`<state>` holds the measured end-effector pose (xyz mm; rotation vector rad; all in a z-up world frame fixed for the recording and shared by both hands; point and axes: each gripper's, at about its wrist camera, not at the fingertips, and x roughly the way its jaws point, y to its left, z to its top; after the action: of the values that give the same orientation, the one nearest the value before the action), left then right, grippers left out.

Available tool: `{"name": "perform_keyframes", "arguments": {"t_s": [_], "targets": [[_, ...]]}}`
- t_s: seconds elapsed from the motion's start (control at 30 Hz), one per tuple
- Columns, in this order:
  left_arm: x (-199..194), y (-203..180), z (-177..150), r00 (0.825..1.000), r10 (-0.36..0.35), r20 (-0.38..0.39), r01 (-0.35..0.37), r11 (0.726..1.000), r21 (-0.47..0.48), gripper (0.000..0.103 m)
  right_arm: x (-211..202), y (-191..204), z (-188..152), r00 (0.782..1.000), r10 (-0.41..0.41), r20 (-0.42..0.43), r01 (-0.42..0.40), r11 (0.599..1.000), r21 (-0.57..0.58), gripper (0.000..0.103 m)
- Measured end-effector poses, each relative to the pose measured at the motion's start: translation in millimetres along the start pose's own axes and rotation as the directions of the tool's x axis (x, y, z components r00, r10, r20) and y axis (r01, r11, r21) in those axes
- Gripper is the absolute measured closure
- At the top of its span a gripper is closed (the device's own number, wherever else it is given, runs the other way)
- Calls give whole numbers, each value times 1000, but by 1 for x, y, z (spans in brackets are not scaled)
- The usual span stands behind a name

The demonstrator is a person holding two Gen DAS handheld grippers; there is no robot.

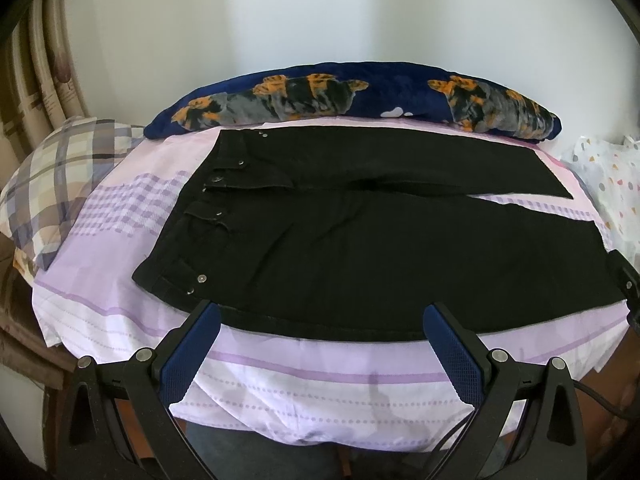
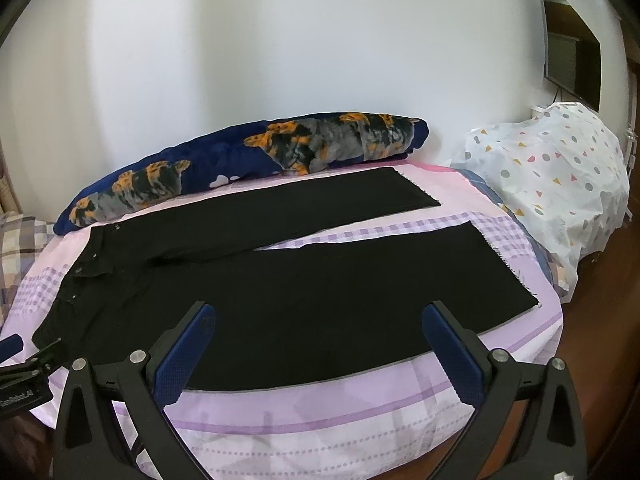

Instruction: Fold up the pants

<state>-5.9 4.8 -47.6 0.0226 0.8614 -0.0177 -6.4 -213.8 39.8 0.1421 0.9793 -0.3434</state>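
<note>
Black pants (image 1: 360, 248) lie spread flat on a bed (image 1: 120, 320) covered by a pink and purple sheet, filling the middle of both views. The waistband sits at the left of the frame, and the two legs run to the right, parted in a narrow V.

The left tongs (image 1: 320, 320) stand wide open at the bottom centre of the left view, holding nothing, their blue tips over the near edge of the pants. The right tongs (image 2: 318, 320) are likewise spread wide and empty, tips over the near leg. A dark blue blanket (image 2: 248, 160) lies along the far side of the bed, beyond the pants.
</note>
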Motion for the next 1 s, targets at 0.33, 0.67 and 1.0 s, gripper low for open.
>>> {"name": "perform_keyframes", "arguments": {"t_s": [0.33, 0.67, 1.0], "targets": [[3, -5, -4, 1000, -1, -8, 1, 1000, 10, 2, 0, 5, -2, 1000, -7, -8, 7, 1000, -10, 0], [5, -6, -7, 1000, -3, -9, 3, 1000, 10, 2, 2, 5, -3, 1000, -6, -16, 6, 1000, -16, 0], [6, -7, -8, 1000, -2, -10, 2, 1000, 10, 2, 3, 6, -4, 1000, -9, -21, 8, 1000, -18, 0]]}}
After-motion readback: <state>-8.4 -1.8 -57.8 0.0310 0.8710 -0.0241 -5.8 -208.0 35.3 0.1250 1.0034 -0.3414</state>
